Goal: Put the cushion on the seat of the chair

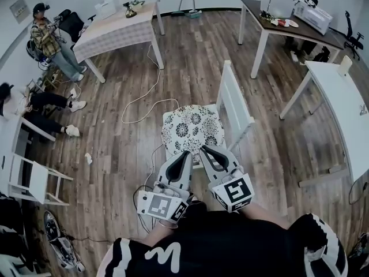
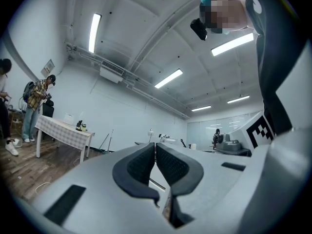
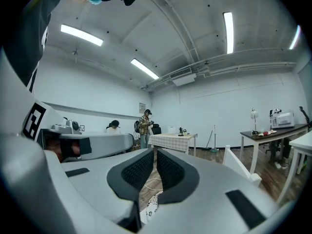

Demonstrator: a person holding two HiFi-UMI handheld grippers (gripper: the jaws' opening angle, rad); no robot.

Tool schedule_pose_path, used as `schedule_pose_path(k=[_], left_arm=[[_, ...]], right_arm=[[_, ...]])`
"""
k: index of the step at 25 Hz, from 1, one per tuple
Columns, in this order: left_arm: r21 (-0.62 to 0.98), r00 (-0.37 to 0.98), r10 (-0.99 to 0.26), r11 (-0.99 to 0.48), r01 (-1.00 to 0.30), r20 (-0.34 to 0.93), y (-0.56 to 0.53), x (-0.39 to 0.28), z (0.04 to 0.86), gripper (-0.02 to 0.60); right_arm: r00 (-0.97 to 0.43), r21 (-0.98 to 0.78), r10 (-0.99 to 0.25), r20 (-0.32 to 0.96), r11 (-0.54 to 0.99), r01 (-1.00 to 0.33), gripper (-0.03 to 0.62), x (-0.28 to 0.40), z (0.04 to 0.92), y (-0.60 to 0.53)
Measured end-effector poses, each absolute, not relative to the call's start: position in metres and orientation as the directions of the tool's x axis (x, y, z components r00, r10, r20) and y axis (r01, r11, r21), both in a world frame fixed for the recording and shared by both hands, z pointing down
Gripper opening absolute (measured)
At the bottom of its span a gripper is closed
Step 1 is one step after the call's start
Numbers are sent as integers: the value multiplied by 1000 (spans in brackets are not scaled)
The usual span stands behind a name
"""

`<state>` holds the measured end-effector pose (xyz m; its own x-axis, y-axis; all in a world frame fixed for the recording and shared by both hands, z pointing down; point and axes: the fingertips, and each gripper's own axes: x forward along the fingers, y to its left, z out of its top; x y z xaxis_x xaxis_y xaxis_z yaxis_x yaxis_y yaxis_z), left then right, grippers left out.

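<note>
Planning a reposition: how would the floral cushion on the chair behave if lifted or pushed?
The cushion looks thin and soft, so lifted by one edge it would probably sag. Lying flat on the chair seat, it may slide or bunch when pushed.

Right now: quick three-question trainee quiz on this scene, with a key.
1. True or false: the cushion lies on the floor.
2. In the head view, the chair's back stands on which side of the cushion? A left, B right.
3. Fill in: the jaws of the left tool and the right tool are ____.
Key: 1 false; 2 B; 3 shut.
</note>
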<state>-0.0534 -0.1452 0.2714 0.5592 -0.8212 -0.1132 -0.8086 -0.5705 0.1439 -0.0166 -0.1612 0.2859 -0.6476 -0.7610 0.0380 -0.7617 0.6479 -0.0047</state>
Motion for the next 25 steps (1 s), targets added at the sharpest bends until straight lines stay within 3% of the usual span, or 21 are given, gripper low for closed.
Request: schedule_pose_path(k=[12,25], left_arm=[[150,500,-858,-514,-845,-120,-43,16,276,14],[135,435,-891,-450,-883,-128,38,39,266,14]], right_arm=[[-694,0,-719,37,695,-719,32,52,287,-65],[-743,-27,-669,16,743,-669,32,76,276,8]])
